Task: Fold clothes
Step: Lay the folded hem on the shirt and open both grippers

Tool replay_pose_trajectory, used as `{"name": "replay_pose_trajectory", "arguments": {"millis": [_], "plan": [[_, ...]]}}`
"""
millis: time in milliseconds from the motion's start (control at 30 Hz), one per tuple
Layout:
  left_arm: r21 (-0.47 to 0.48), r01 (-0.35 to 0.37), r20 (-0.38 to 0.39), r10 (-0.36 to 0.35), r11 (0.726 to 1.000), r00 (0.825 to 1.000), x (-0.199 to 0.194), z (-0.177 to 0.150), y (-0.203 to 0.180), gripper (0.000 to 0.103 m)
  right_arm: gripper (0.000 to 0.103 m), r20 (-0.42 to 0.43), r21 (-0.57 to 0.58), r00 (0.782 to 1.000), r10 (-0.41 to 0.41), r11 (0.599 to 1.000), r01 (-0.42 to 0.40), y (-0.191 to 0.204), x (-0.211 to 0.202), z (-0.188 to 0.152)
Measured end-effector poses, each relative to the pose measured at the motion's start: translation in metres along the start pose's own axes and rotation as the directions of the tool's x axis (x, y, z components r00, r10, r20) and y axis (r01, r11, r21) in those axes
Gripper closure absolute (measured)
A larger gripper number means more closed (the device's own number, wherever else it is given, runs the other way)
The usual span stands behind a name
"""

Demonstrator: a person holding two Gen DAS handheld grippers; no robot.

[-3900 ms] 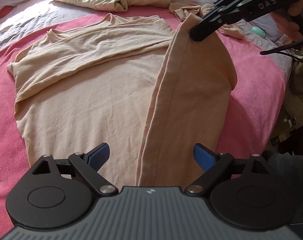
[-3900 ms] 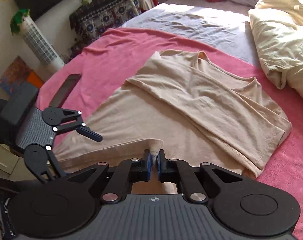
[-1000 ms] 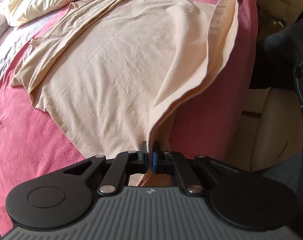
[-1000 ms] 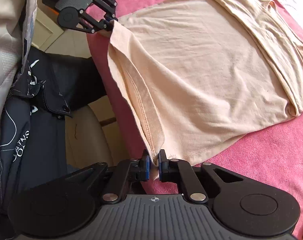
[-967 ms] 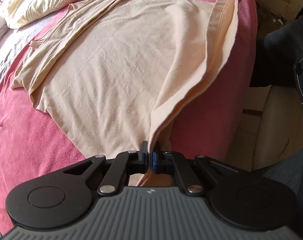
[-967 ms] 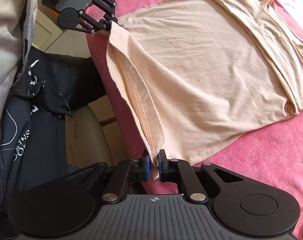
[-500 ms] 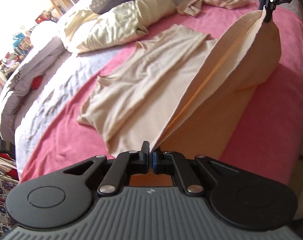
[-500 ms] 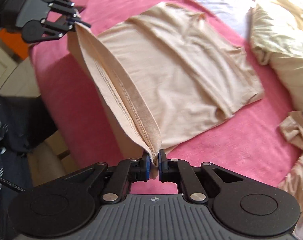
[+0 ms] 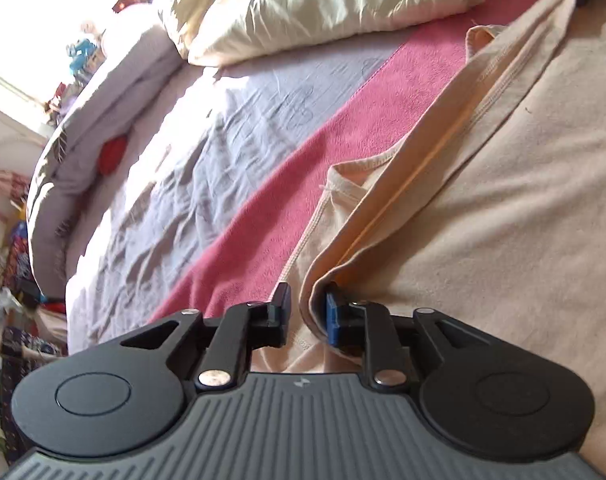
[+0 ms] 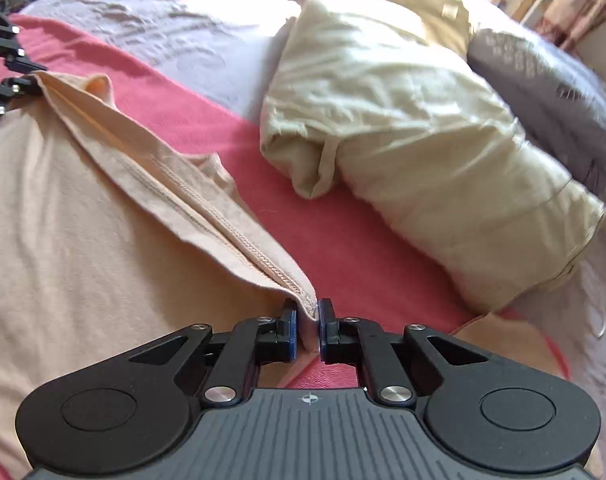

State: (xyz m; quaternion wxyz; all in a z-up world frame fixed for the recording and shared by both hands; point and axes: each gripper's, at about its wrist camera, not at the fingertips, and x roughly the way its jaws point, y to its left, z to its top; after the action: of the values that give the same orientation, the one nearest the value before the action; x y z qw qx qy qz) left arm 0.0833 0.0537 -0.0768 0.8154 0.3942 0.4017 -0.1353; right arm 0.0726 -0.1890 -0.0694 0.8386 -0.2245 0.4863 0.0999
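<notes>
I am letting the left gripper (image 9: 306,309) open, its jaws just parted around the shirt (image 9: 503,208) hem, while the right gripper (image 10: 306,330) jaws are narrowly easing apart about the other corner. The shirt is lying doubled over on the pink blanket (image 10: 343,240). If cloth is snagging on a pad as I withdraw, the fold may be dragged askew.

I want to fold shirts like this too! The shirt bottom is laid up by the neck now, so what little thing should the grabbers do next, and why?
Probably let go. The hem already lies folded over the beige shirt near its collar. The left gripper has just been opening, cloth loose between its jaws; the right gripper still pinches its corner and should open next.
</notes>
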Motion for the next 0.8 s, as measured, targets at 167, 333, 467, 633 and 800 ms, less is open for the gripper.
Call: {"name": "replay_pose_trajectory", "arguments": {"millis": [167,333,467,633,800], "plan": [[-0.318,0.080,-0.019,-0.091,0.945,0.996,0.004,-0.005,0.059,0.025,0.047,0.049,0.149,0.998,-0.033,0.988,0.026,-0.024,-0.001,-0.004],[-0.665,0.144,-0.027,-0.217,0.733,0.976,0.017,-0.024,0.117,0.021,0.046,0.102,0.431,0.993,-0.051,0.902,0.002,-0.074,-0.021,-0.023],[-0.730,0.200,-0.041,-0.335,0.653,0.941,0.033,-0.030,0.120,0.022,0.046,0.156,0.481,0.987,0.025,0.871,-0.098,-0.083,-0.028,-0.030],[-0.751,0.258,-0.013,-0.404,0.608,0.915,0.032,-0.034,0.121,0.022,0.046,0.221,0.300,0.927,0.302,0.884,-0.359,-0.030,-0.045,-0.034],[-0.894,0.262,0.070,-0.466,0.363,0.882,0.035,-0.059,0.162,0.022,0.044,0.054,0.196,0.971,0.231,0.952,-0.237,0.006,-0.038,-0.069]]}}
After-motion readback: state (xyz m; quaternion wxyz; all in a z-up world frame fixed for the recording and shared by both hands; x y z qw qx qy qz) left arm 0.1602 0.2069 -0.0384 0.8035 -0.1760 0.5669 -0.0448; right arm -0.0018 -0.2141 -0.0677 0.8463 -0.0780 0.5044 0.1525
